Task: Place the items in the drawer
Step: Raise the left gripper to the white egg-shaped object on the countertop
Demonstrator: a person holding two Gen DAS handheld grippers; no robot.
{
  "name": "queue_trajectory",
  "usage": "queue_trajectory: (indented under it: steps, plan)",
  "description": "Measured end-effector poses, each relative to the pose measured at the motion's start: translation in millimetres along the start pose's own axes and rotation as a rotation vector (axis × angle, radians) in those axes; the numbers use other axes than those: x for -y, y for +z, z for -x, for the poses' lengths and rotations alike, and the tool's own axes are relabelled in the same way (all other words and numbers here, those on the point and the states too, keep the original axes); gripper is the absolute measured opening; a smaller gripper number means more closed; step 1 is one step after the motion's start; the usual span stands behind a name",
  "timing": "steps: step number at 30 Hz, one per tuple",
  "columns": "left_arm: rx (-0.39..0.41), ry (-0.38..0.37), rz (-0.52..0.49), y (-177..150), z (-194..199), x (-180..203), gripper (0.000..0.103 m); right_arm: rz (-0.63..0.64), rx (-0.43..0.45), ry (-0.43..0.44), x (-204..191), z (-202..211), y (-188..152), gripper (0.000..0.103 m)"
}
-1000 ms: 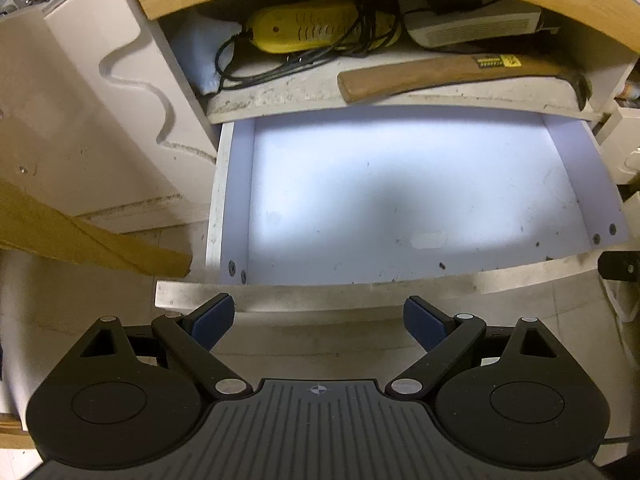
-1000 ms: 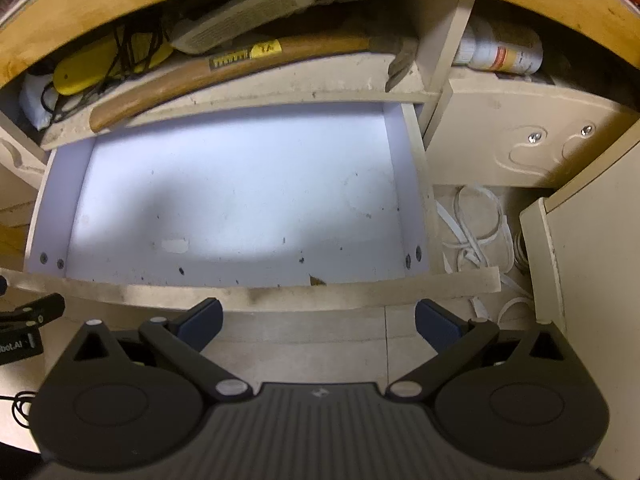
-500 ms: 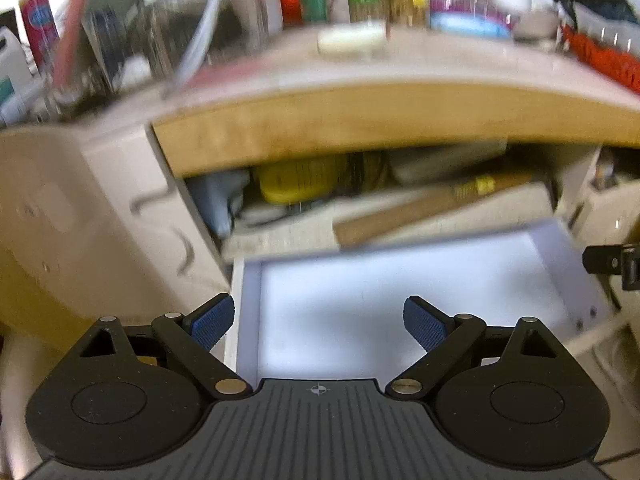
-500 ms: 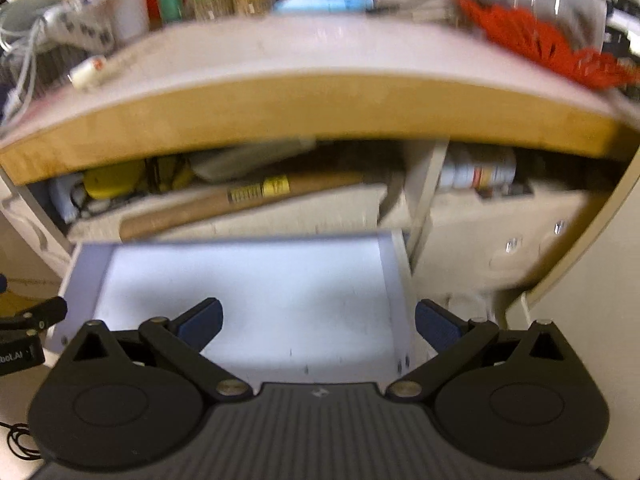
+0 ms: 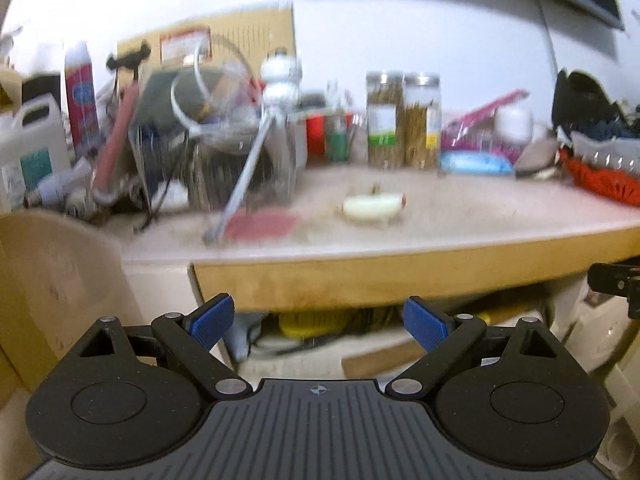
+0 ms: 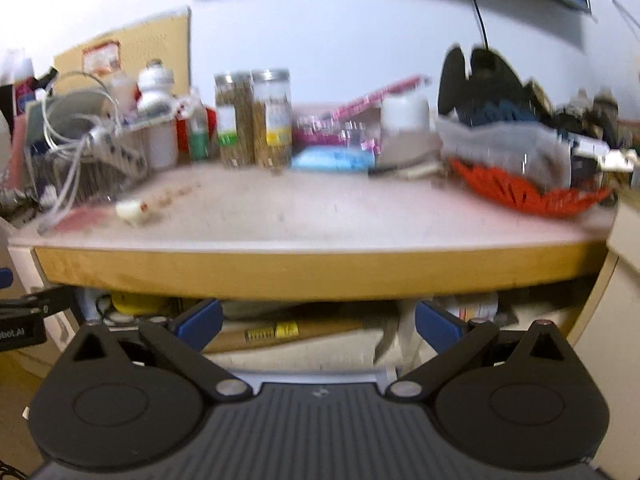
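**Both grippers level with a cluttered table, fingers wide and empty**

The left gripper point(image 5: 318, 322) faces the wooden front edge of the table point(image 5: 400, 280), its blue-padded fingers point(image 5: 212, 320) spread wide with nothing between them. The right gripper point(image 6: 318, 326) faces the same edge from further right, its fingers point(image 6: 200, 322) equally wide apart and empty.

Both views are blurred. On the table top, a small whitish oblong item point(image 5: 374, 206) with a reddish end lies alone near the front, just right of a flat reddish pad point(image 5: 260, 226); in the right wrist view the same item point(image 6: 132, 210) sits at the left end of the table. Behind it stand two tall jars with metal lids point(image 5: 404, 120), side by side, with a light blue package point(image 5: 474, 162) beside them. A wire basket of cables and tools point(image 5: 208, 132) crowds the left, next to a red spray can point(image 5: 82, 92) and a white jug point(image 5: 34, 140). A red basket point(image 6: 524, 190) holding grey cloth sits at the right.

Under the table top, a shelf shows a yellow tool point(image 5: 316, 322) and a wooden hammer handle point(image 6: 288, 330). Of the drawer point(image 6: 316, 376), only a pale strip shows just above the right gripper's body.
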State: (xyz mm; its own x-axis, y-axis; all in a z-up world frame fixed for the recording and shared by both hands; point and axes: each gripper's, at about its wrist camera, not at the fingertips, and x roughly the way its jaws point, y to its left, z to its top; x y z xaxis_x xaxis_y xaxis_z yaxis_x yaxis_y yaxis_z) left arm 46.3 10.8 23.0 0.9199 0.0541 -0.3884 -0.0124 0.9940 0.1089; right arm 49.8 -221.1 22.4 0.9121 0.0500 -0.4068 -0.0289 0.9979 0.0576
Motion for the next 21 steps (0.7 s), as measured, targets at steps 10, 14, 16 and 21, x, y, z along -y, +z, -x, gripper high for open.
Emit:
queue_trajectory:
  steps: [10, 14, 16, 21]
  plan:
    - [0.103, -0.047, -0.045, 8.3, 11.4, 9.9, 0.094, 0.043, 0.113, 0.019, -7.3, 15.6, 6.7, 0.103]
    - [0.089, -0.043, -0.032, 8.3, 7.3, 8.3, 0.094, 0.044, 0.104, 0.023, -8.4, 14.2, 7.1, 0.103]
    - [0.083, -0.043, -0.027, 7.9, 5.3, 7.5, 0.094, 0.043, 0.095, 0.028, -8.8, 14.1, 4.5, 0.103]
    - [0.073, -0.047, -0.013, 8.5, -3.9, 6.3, 0.094, 0.038, 0.081, 0.03, -8.8, 12.9, 2.1, 0.103]
